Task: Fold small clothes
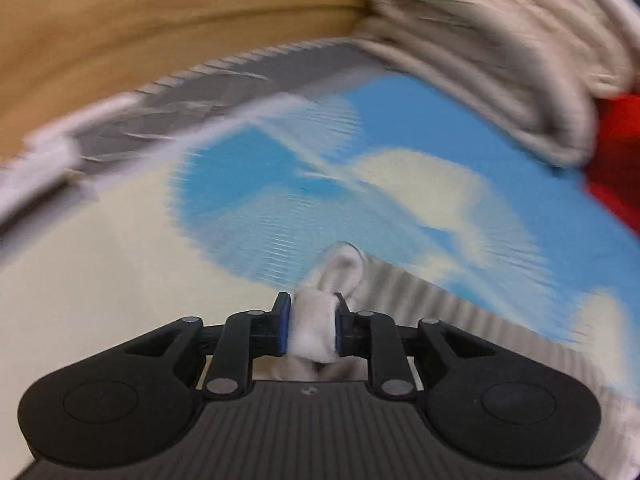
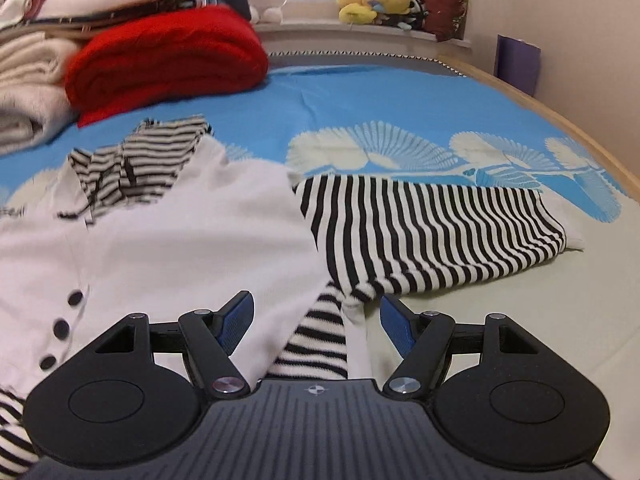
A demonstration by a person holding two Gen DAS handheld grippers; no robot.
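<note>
Between your left gripper's (image 1: 311, 330) blue pads sits a bunched fold of white knit, pinched tight, most likely a cuff or hem of the small cardigan (image 2: 168, 240) you are folding; that view is smeared with blur, so you cannot tell which edge it is. Across in the right wrist view, the garment lies spread on the bed: a white body with dark buttons (image 2: 60, 328) down its front, a black-and-white striped collar (image 2: 132, 168) rumpled at the top, and one striped sleeve (image 2: 432, 236) stretched flat toward the right, away from the body. Your right gripper (image 2: 314, 322) hangs low over the near hem with its fingers spread wide and nothing between them, straddling a striped strip of fabric where sleeve meets body, probably placed there to take a second hold so the fold can be carried evenly. Under the cardigan is a blue bedspread (image 2: 360, 100) printed with pale fan shapes. Beside it, at the left, folded clothes are stacked: a red sweater (image 2: 168, 60) and cream knits (image 2: 28, 64). Farther back, plush toys (image 2: 376, 2) line the windowsill.
</note>
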